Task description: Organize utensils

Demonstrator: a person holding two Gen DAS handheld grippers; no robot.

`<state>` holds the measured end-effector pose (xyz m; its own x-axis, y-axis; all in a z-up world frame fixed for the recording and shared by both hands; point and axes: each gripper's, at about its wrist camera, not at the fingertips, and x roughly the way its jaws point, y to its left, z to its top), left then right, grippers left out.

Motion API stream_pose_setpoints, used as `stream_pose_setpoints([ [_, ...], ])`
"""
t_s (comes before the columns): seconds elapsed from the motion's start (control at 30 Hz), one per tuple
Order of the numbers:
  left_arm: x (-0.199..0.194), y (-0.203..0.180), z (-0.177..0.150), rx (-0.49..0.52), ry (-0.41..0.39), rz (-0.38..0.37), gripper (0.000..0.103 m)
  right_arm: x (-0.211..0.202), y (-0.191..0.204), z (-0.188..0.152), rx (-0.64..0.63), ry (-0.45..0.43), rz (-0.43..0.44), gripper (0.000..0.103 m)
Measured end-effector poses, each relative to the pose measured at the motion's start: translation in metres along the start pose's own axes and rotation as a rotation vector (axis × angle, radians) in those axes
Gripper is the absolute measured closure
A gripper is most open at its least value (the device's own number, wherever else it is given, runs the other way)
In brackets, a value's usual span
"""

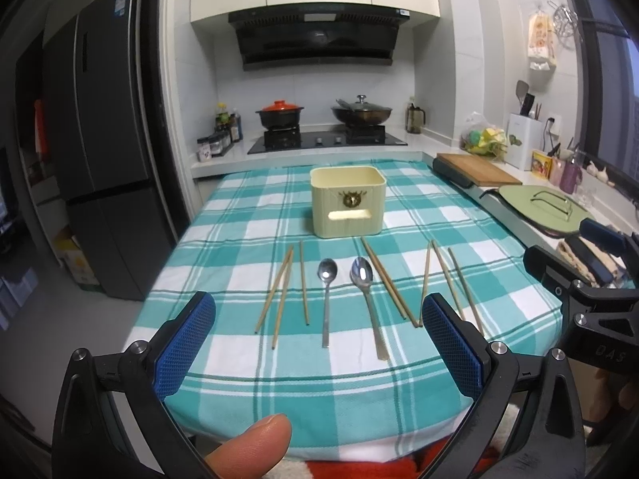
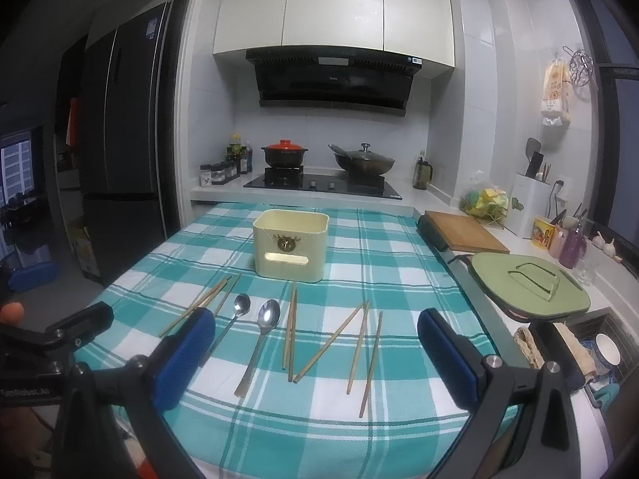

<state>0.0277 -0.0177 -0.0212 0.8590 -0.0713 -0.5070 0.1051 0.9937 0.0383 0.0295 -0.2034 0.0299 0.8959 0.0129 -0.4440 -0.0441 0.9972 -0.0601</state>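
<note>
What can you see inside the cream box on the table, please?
Only the bare upper inner walls of the box show through its open top; nothing sticks out above the rim. Its front wall hides the bottom, so small contents cannot be ruled out.

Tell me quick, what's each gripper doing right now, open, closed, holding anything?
Left gripper: open, holding nothing.
Right gripper: open, holding nothing.

Eight thin wooden chopsticks on the teal-and-white checked tablecloth (image 1: 247, 363): three at left (image 1: 285, 291), two in the middle (image 1: 385, 283), three at right (image 1: 447, 285). Two silver metal spoons, one smaller (image 1: 326, 299) and one larger (image 1: 367, 299). One cream rectangular plastic utensil box (image 1: 348, 201); on the stove behind, one black pot with orange lid (image 1: 279, 113) and one dark wok with glass lid (image 1: 361, 111).
</note>
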Motion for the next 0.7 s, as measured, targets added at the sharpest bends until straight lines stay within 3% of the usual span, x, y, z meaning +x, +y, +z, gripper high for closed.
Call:
stream_pose_setpoints([
  [0.23, 0.013, 0.003, 0.002, -0.004, 0.022, -0.020, 0.000, 0.015, -0.006, -0.009, 0.011, 0.050, -0.021, 0.000],
  [0.57, 0.047, 0.019, 0.008, -0.011, 0.040, 0.022, 0.000, 0.043, -0.013, -0.009, 0.035, 0.104, -0.045, 0.000],
  [0.7, 0.076, 0.034, 0.002, -0.051, 0.132, 0.019, 0.000, 0.060, -0.012, -0.010, 0.026, 0.139, -0.049, 0.000],
])
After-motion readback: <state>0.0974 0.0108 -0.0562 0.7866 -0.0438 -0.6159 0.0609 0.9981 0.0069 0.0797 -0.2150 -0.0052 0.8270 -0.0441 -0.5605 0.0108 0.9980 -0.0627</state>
